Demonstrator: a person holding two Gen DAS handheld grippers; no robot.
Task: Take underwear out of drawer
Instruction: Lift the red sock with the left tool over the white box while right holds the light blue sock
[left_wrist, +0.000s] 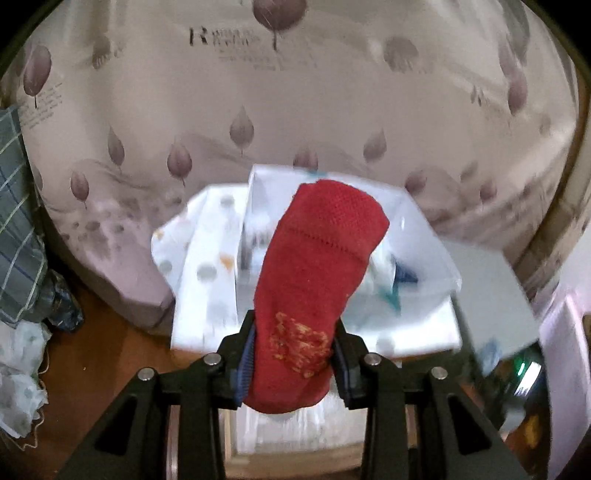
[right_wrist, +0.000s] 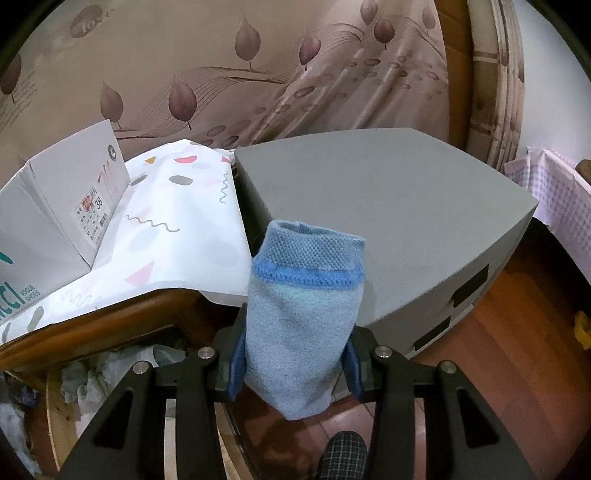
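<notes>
Your left gripper (left_wrist: 293, 360) is clamped narrow on a rolled red knit garment with a worn gold print (left_wrist: 314, 288), both blue pads pressing its sides. The roll juts forward above a white patterned cloth with grey and orange dots (left_wrist: 210, 266) and an open white cardboard box (left_wrist: 424, 258), all blurred. Behind them lies a mauve bedspread printed with dark leaves (left_wrist: 258, 92).

Your right gripper (right_wrist: 295, 363) is likewise pinched on a rolled light-blue knit garment with a darker blue band near its top (right_wrist: 304, 306), held upright between the pads. It sits in front of a grey rectangular box with dark slots on its side (right_wrist: 388, 206). To the left, a white shoe box with a size label (right_wrist: 66, 206) stands on the white patterned cloth. Below that, under the brown wooden edge (right_wrist: 122, 314), is the open drawer with crumpled pale fabrics (right_wrist: 96, 373) inside. Neither held garment is in the drawer.
</notes>
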